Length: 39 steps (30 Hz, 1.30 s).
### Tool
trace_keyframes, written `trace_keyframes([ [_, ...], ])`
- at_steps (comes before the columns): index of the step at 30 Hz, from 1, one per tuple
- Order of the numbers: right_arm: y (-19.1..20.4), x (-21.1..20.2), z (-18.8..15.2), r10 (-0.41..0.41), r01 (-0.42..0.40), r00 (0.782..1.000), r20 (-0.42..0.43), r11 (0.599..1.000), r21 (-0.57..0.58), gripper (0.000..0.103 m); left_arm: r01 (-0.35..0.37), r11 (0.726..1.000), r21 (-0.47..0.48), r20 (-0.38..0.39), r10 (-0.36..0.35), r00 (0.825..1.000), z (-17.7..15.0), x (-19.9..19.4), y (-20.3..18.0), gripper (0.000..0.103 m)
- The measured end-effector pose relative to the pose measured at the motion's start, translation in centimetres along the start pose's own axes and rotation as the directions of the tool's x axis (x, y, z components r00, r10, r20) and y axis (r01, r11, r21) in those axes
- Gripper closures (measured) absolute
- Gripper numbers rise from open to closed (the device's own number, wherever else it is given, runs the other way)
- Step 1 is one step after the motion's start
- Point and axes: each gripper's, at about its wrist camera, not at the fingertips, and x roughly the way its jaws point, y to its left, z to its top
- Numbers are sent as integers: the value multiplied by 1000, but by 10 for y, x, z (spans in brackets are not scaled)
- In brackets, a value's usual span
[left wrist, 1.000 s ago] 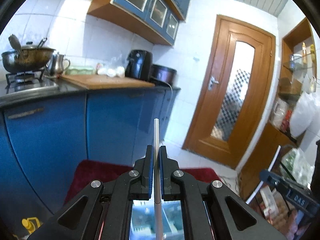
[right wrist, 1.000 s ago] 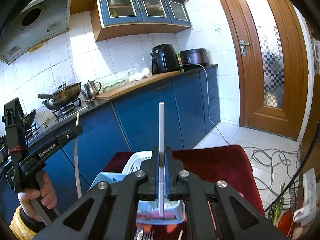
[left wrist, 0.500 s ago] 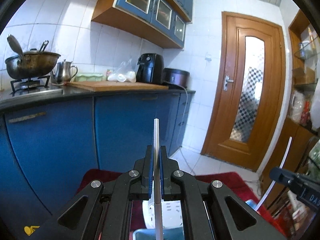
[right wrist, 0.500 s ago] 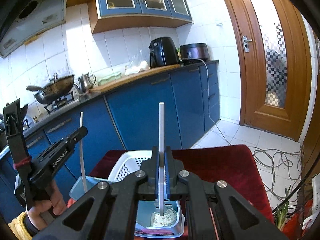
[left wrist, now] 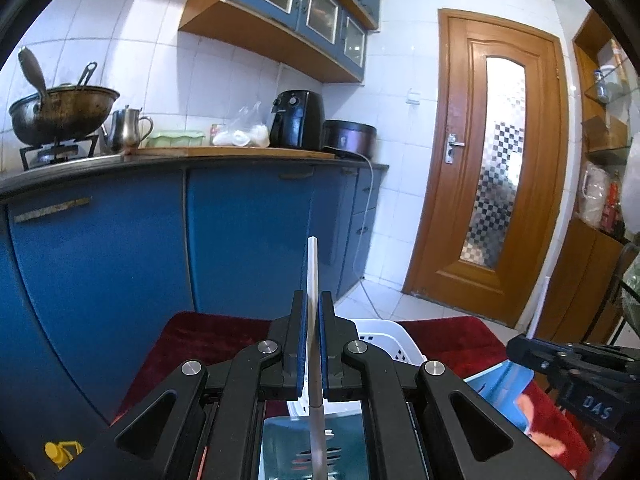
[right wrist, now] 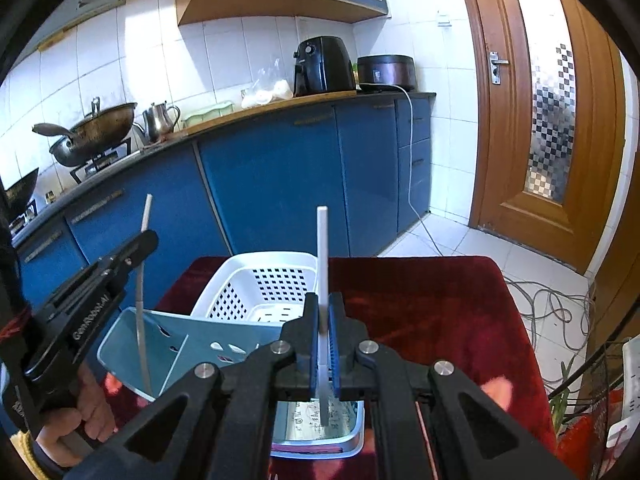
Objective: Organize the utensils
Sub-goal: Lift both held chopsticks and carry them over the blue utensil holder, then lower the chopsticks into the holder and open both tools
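Both tongs are loaded here. The left tongs (left wrist: 313,344) are squeezed shut on a thin white stick (left wrist: 312,280), looks like a chopstick or a straw, can't really say which. The right tongs (right wrist: 323,336) are clamped on another white stick (right wrist: 322,264) the same way. Each stick stands pretty much upright, poking out well past the tips and hanging down below them too.

Underneath is a worktop with a dark red cloth (right wrist: 432,304) on it. On the cloth sits a white slotted basket (right wrist: 256,276), and a light blue tray (right wrist: 168,344) with a divider is just in front of it, touching or overlapping the basket's near edge. The lower end of the left stick hangs over the blue tray. The right stick's lower end is over a shallow dish or tray (right wrist: 352,436) closer in, mostly hidden behind the tongs.

What could go wrong, as I see it: the grip on each stick is a narrow pinch somewhere around the middle, so a smooth round stick can swivel or slide down if the squeeze eases off at all. Both tongs are close together over the same small tray, so they could bump each other coming down. And if a stick gets let go while upright, it'll probably bounce off the tray wall or the divider and tip out onto the cloth instead of lying flat.
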Motion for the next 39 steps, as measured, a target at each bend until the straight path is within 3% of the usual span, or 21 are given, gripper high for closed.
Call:
trace_keyframes([
  [11,12,-1,0,-54,55,998,22,997,-54,96,2,1000,-16,28,-2,1000,1,-9,-1,98],
  [19,9,2,0,-40,40,999,11,998,-44,96,16,1000,3,14,-17,1000,-1,-7,-6,98],
  [22,6,2,-1,-37,37,999,6,999,-36,91,25,1000,5,-12,-25,1000,-3,-4,-6,98],
  [24,6,1,-1,-35,35,999,5,999,-31,80,29,1000,5,-29,-29,999,-3,-2,-6,97],
  [25,6,0,-1,-29,29,1000,6,999,-26,75,32,999,6,-40,-32,999,-4,-1,-6,95],
  [33,9,-15,2,-6,7,999,32,1000,-16,74,37,999,18,-82,-35,996,-3,-9,-7,88],
  [37,10,-26,3,0,0,999,48,1000,-1,71,44,999,21,-89,-42,995,0,-21,-7,65],
  [39,11,-33,3,2,-2,998,56,1000,3,71,50,998,24,-85,-48,995,2,-29,-8,62],
])
